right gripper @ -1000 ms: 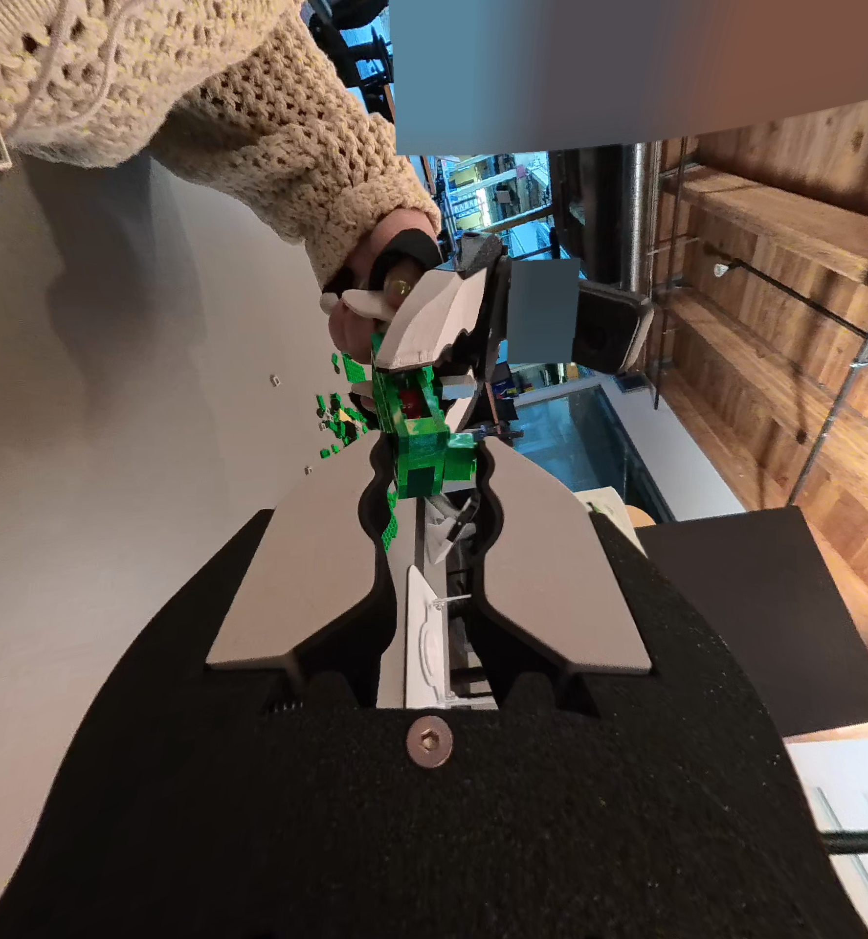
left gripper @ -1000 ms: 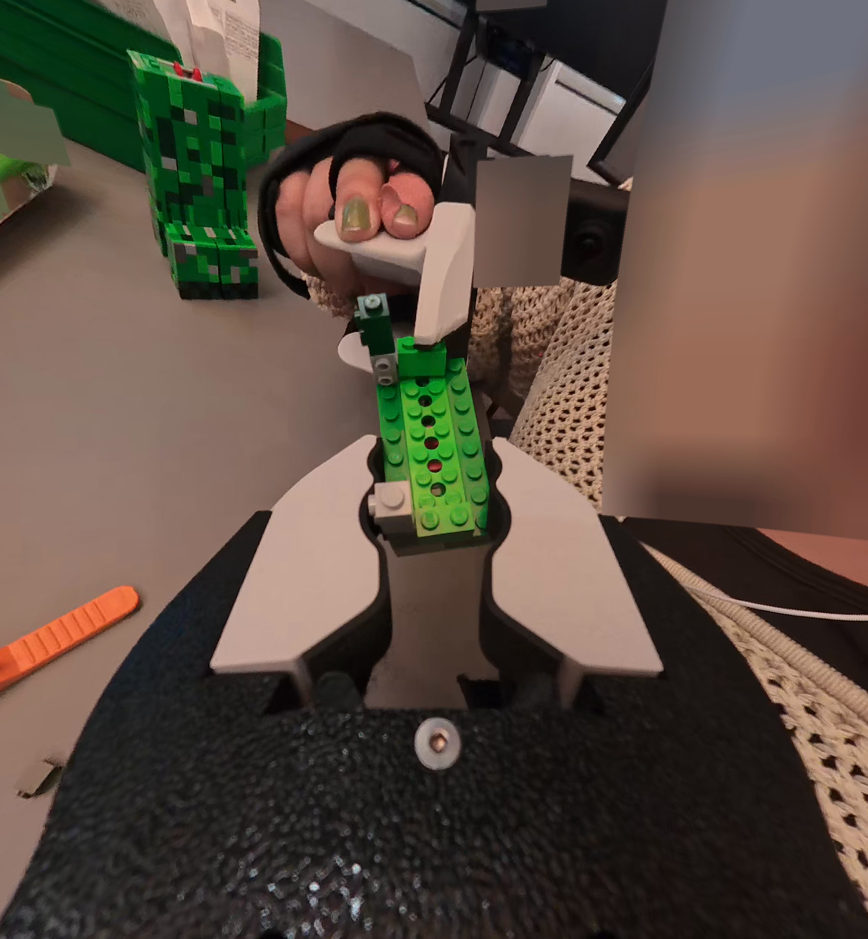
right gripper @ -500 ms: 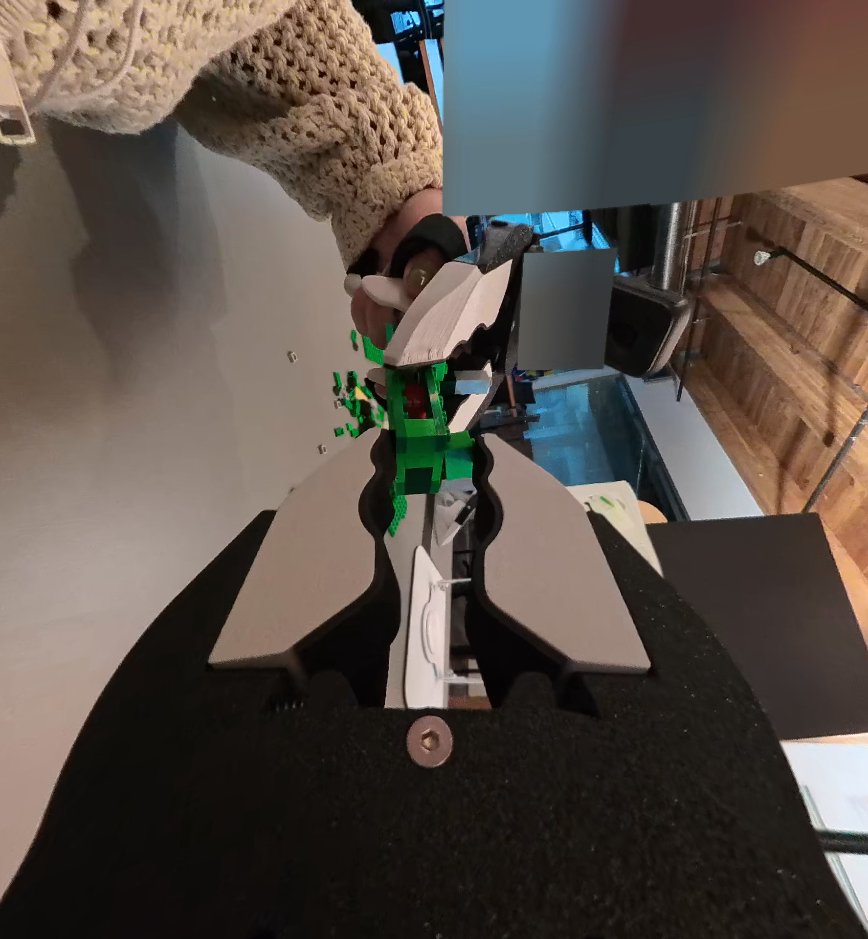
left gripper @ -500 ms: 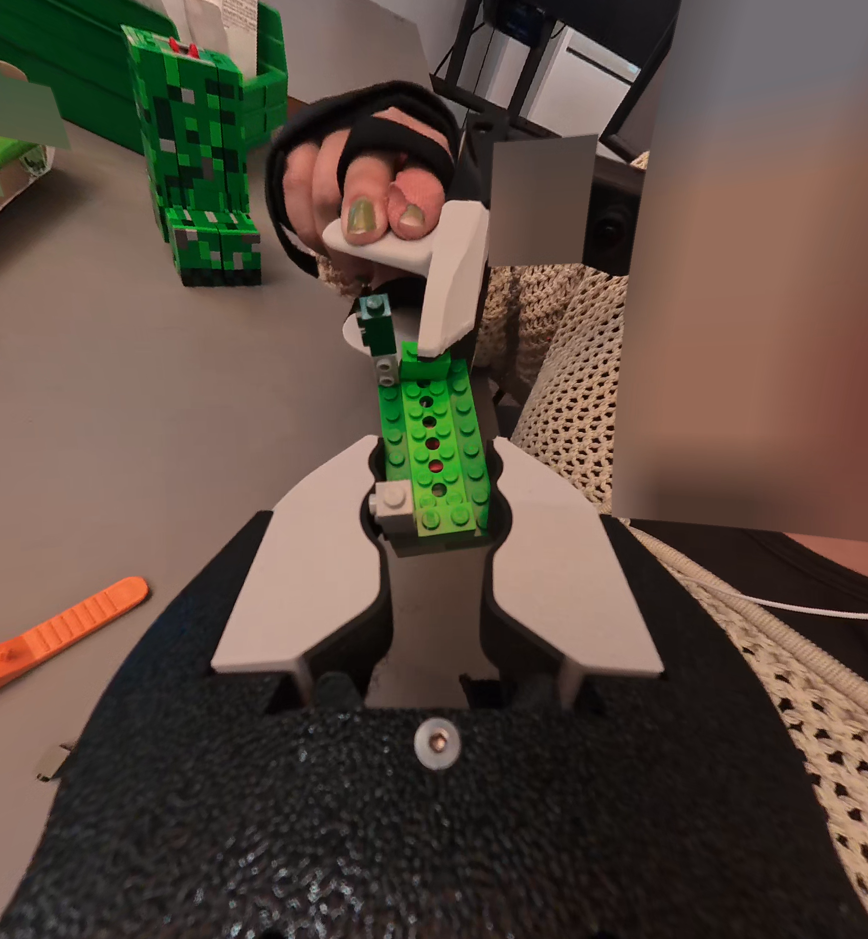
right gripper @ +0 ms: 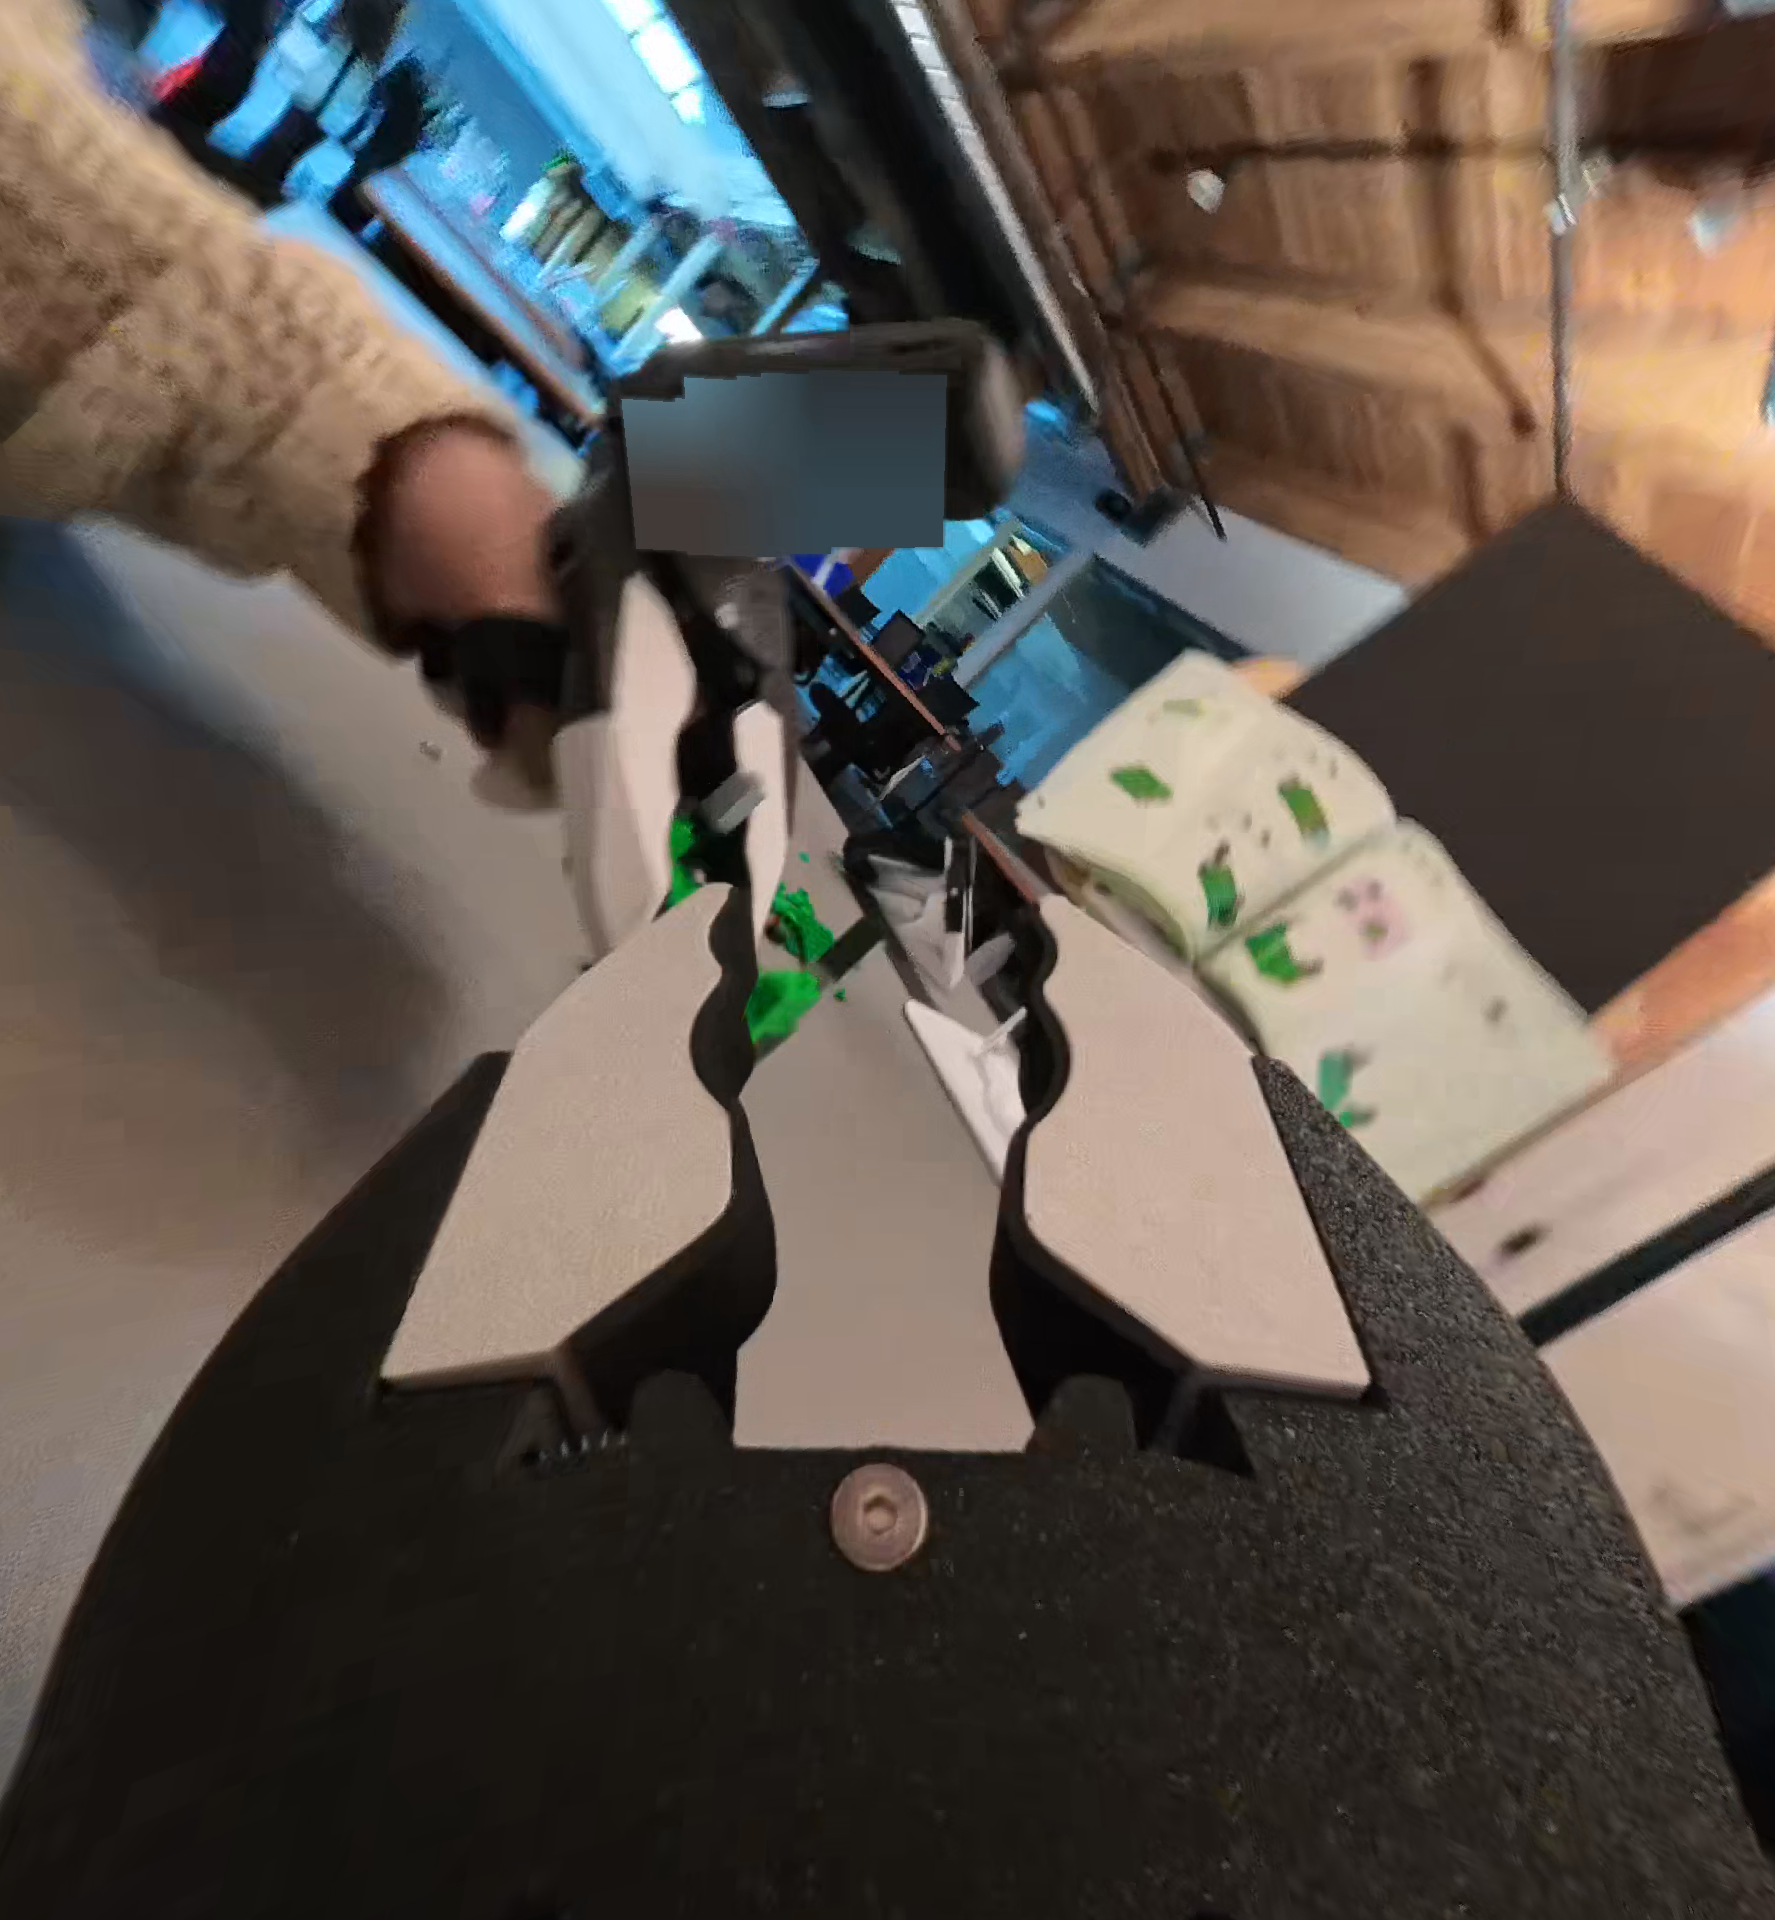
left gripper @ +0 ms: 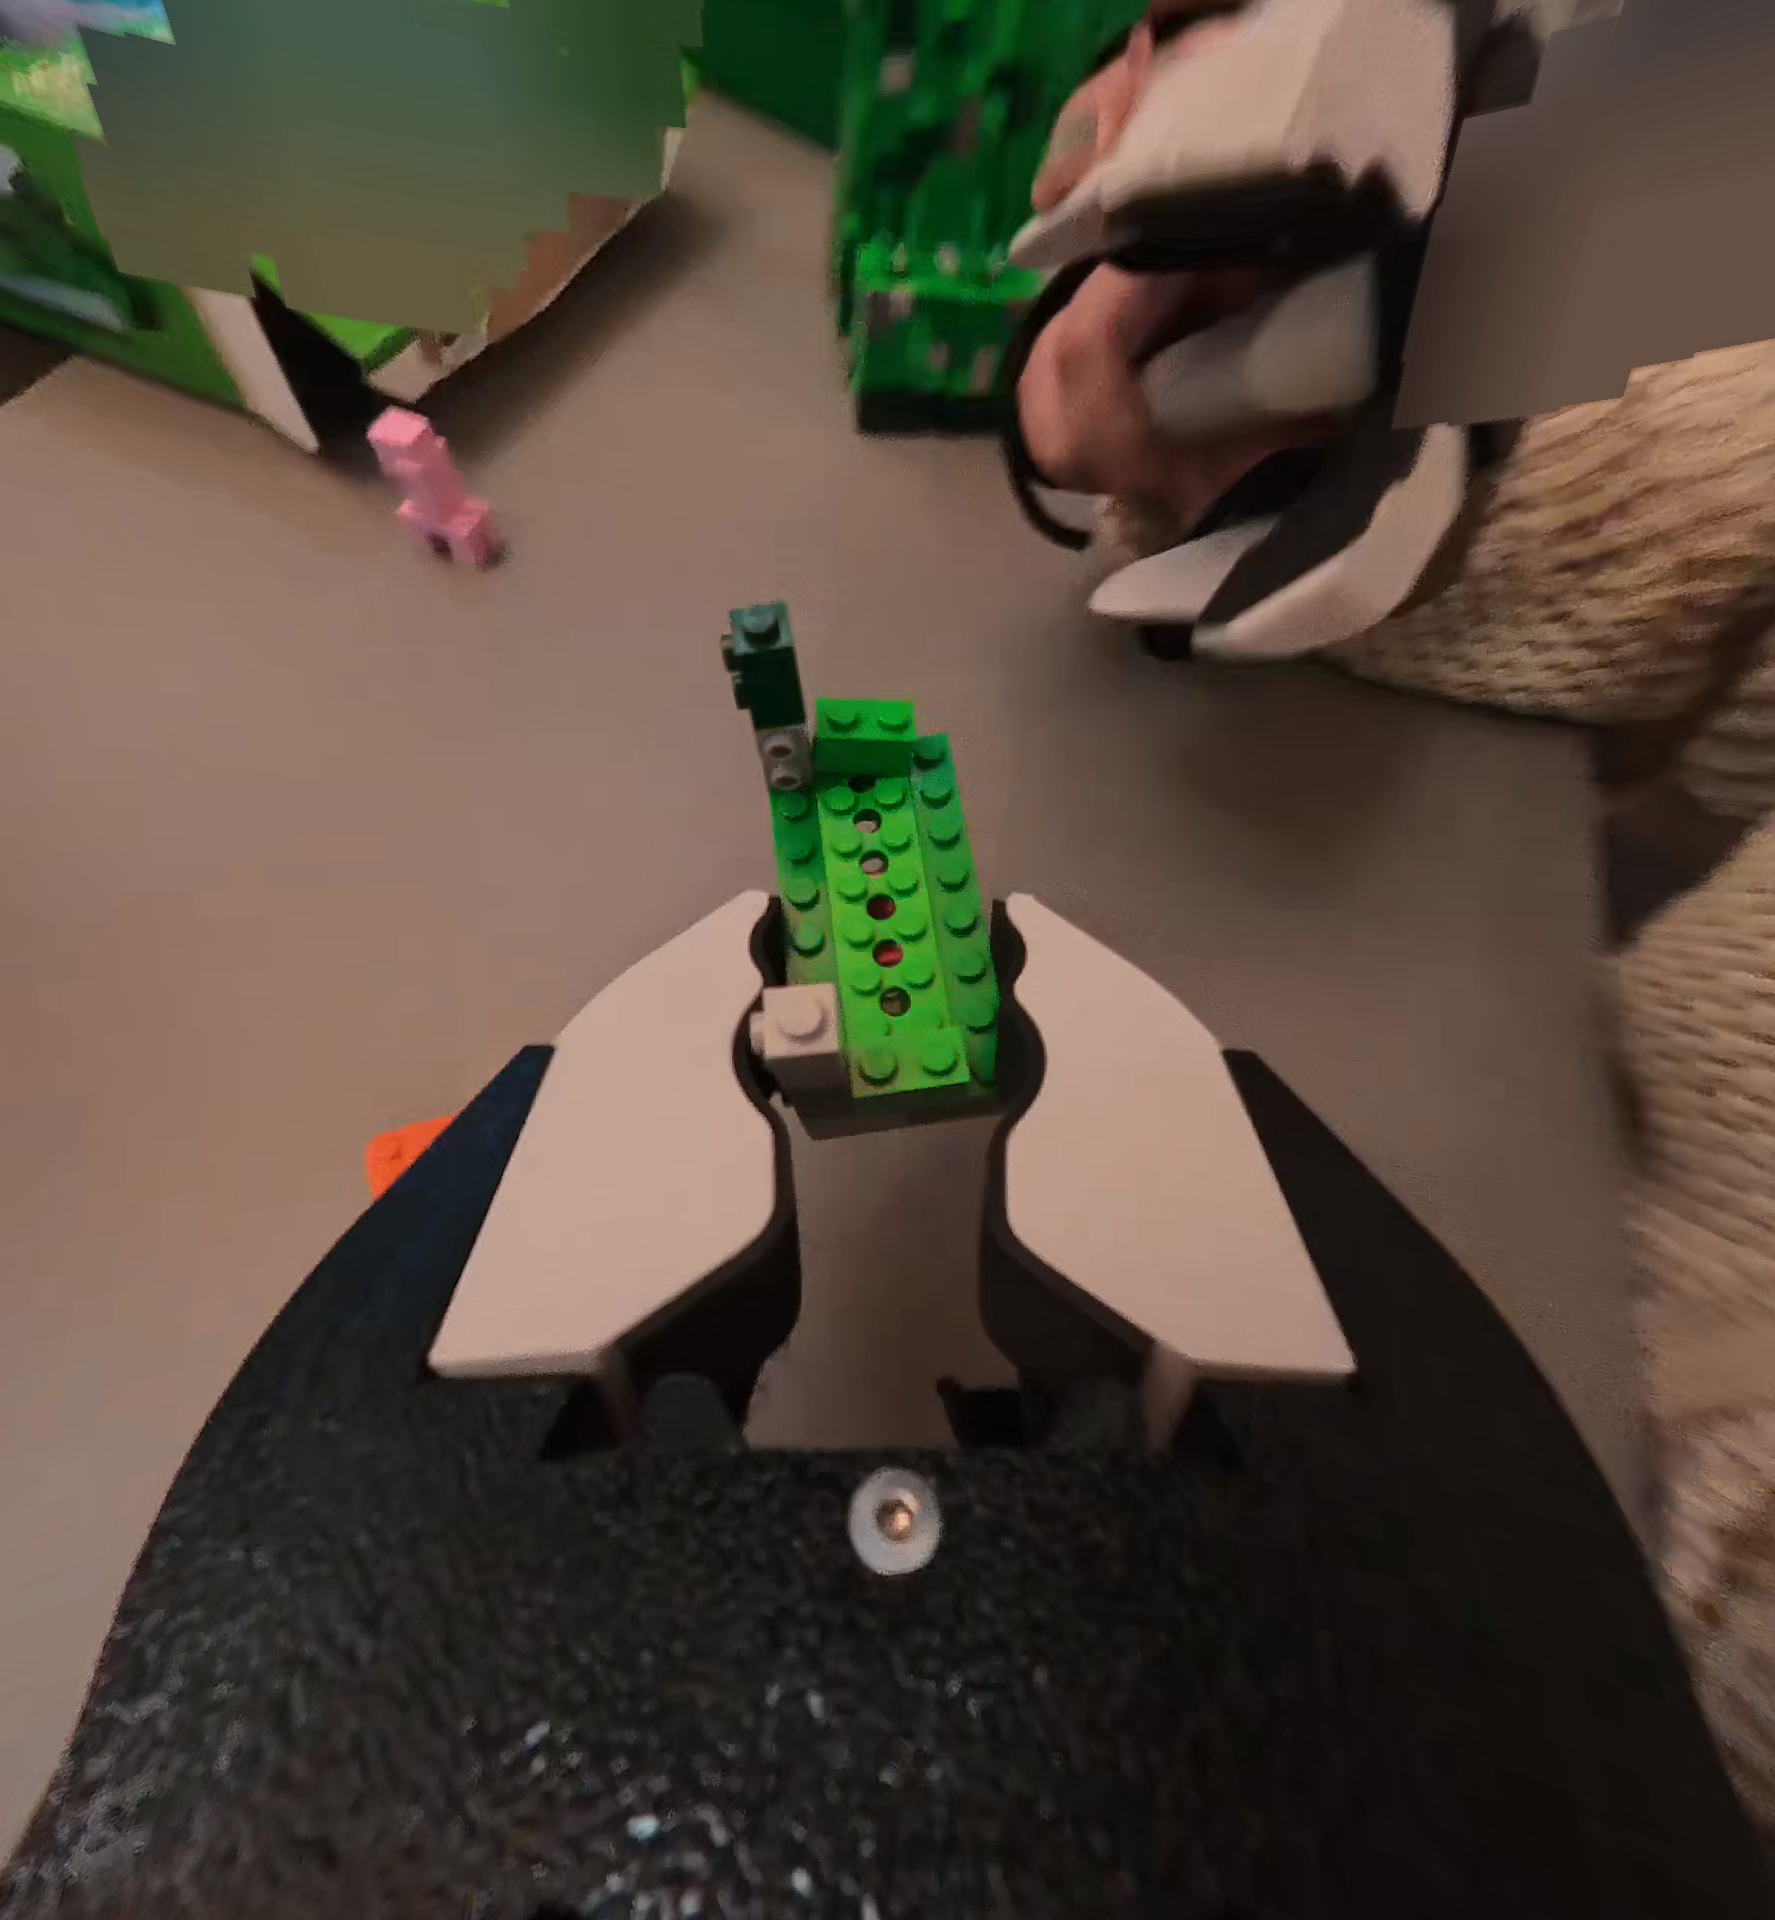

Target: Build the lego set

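Left gripper (left gripper: 888,987) is clamped tight on the green lego assembly (left gripper: 878,914), which sticks out past its fingertips. Right gripper (right gripper: 888,961) is spread open, gripping nothing.

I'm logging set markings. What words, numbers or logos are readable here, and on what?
None can be read.
The open booklet shows only blurred green and pink pictures.
The green box is too blurred.
The green lego assembly shows no print.
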Demonstrator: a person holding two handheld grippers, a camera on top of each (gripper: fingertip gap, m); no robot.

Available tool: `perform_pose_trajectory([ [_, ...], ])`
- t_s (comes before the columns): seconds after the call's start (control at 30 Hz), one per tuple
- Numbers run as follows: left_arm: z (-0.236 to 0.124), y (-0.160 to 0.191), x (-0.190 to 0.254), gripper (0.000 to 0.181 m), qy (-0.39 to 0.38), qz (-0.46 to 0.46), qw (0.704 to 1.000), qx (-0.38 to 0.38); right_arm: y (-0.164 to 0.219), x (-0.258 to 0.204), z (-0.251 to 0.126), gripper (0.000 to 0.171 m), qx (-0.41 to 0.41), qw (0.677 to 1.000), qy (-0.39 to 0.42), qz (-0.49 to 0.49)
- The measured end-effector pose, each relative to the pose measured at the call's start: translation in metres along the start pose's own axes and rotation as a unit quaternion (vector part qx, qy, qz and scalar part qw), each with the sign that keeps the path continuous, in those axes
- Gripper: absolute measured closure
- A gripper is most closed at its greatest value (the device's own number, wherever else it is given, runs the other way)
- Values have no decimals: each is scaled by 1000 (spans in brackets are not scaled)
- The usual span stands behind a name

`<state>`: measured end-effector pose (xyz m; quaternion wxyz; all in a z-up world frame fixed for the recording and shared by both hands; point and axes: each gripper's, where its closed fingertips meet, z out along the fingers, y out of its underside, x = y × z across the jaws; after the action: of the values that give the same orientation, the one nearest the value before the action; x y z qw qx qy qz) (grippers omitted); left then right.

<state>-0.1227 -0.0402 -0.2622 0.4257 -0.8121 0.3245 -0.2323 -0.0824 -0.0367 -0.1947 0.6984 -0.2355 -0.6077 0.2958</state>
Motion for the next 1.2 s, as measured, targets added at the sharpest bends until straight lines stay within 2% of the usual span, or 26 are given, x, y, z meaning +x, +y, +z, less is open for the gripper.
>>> perform_pose_trajectory([
  [0.1, 39, 15, -18, 144, -56, 18, 997, -46, 29, 20, -6, 129, -19, 992, 57, 110],
  [0.2, 70, 29, -26, 144, -72, 17, 994, -84, 61, 35, -12, 136, -77, 981, 108, 140],
  [0.27, 81, 30, -27, 143, -70, 2, 994, -82, 75, 38, -13, 137, -108, 976, 120, 145],
  [0.4, 85, 28, -29, 139, -70, -3, 995, -76, 86, 41, -14, 139, -132, 970, 134, 154],
  [0.5, 83, 30, -25, 110, -68, -11, 994, -80, 90, 45, -18, 139, -140, 966, 149, 157],
  [0.57, 76, 36, -21, 98, -70, -9, 993, -89, 93, 48, -20, 140, -145, 965, 159, 152],
  [0.7, 64, 43, -6, 99, -40, -15, 996, -83, 100, 46, -21, 146, -169, 961, 157, 154],
  [0.83, 63, 44, -1, 100, -27, -9, 996, -84, 106, 30, -21, 151, -215, 953, 117, 178],
  [0.87, 63, 44, 0, 100, -27, -3, 996, -87, 106, 22, -20, 160, -225, 950, 91, 197],
  [0.9, 63, 45, -2, 101, -33, 5, 995, -89, 107, 13, -20, 166, -240, 942, 65, 226],
  [1.03, 69, 43, -6, 100, -55, 20, 993, -98, 115, -10, -15, 163, -307, 879, 17, 365],
  [1.1, 74, 39, -10, 99, -63, 19, 993, -99, 122, -17, -13, 157, -344, 858, 18, 381],
  [1.2, 79, 34, -20, 102, -82, 23, 991, -100, 126, -20, -10, 151, -376, 849, 30, 369],
])
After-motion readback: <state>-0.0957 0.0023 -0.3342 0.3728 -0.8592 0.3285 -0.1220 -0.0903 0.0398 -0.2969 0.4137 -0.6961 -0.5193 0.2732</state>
